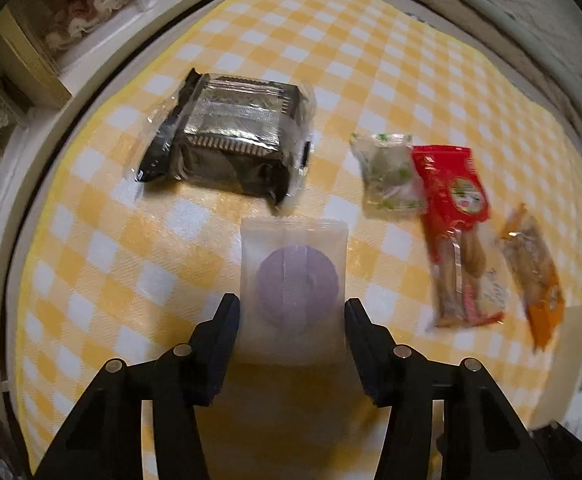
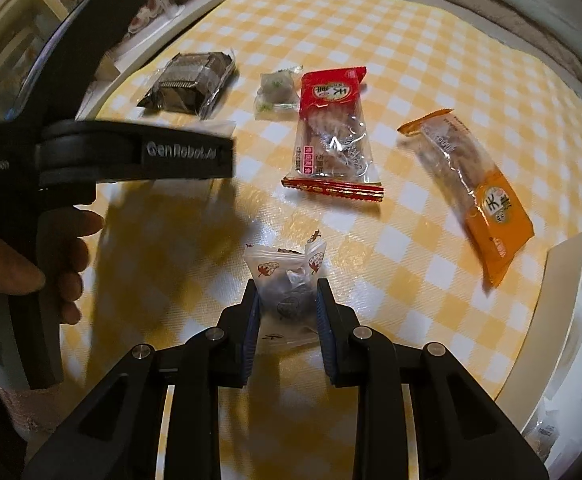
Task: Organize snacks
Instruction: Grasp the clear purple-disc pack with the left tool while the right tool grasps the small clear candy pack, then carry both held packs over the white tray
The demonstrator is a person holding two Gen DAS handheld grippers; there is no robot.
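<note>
1. Left wrist view: the left gripper is clamped on a frosted packet with a purple round inside, held between its fingers. Ahead and left on the checked desk a dark cake pack is seen; ahead and right, a red packet.

2. Right wrist view: the right gripper is clamped on a small strawberry-print packet. An orange packet lies ahead to the right.

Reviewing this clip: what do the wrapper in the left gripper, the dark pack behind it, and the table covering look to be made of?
Wrapper of the purple round snack: frosted, translucent plastic film, since the purple shows through hazily. Dark pack: clear glossy plastic over what looks like a metallic foil tray, given the sharp glints. Checked table cover: probably wipeable vinyl or coated cloth; it shows a woven texture with a faint sheen.
</note>
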